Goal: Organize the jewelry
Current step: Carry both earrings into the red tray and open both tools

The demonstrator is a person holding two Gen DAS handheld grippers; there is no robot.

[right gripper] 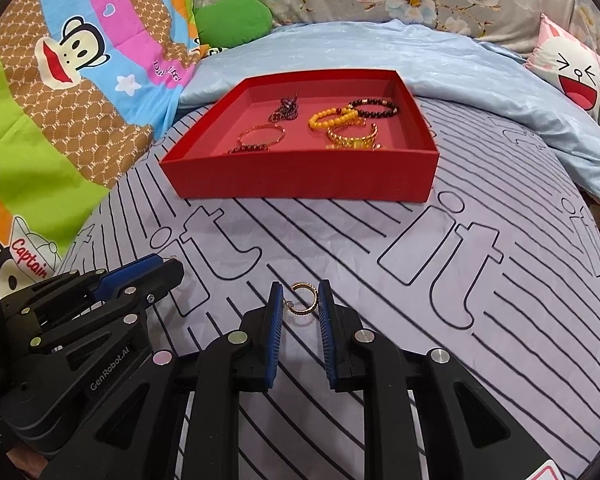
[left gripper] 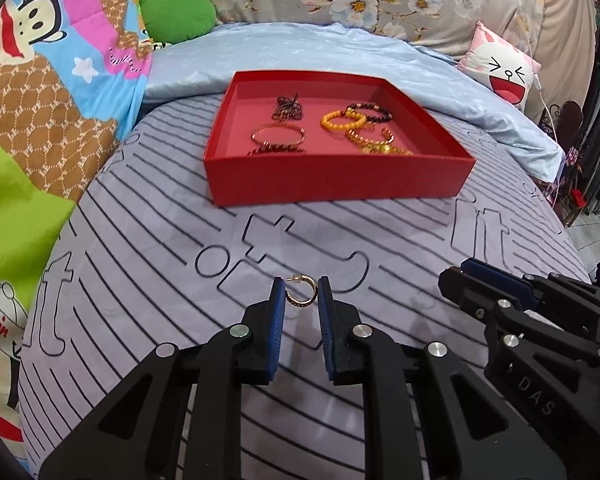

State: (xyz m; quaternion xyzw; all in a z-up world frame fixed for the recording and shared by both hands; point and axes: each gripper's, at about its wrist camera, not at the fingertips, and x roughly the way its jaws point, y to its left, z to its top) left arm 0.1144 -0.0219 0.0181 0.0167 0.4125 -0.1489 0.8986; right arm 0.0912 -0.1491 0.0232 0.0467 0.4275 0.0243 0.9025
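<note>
Pinching a gold hoop earring [left gripper: 301, 293] in my left gripper [left gripper: 301, 294] and its twin [right gripper: 302, 300] in my right gripper [right gripper: 301, 300], both jaws narrowed on them above the bed's near edge; bracelets already fill the red tray [left gripper: 340, 182], so these two remain.

A bed [right gripper: 480, 280] in a grey striped sheet; on it a red tray [right gripper: 300, 180], a pale blue quilt [right gripper: 460, 64].

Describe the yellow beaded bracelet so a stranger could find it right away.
Start at the red box on the striped bedsheet. Inside, toward its back right, lies the yellow beaded bracelet. It touches a dark beaded bracelet; it alone has plain, opaque yellow beads.
</note>
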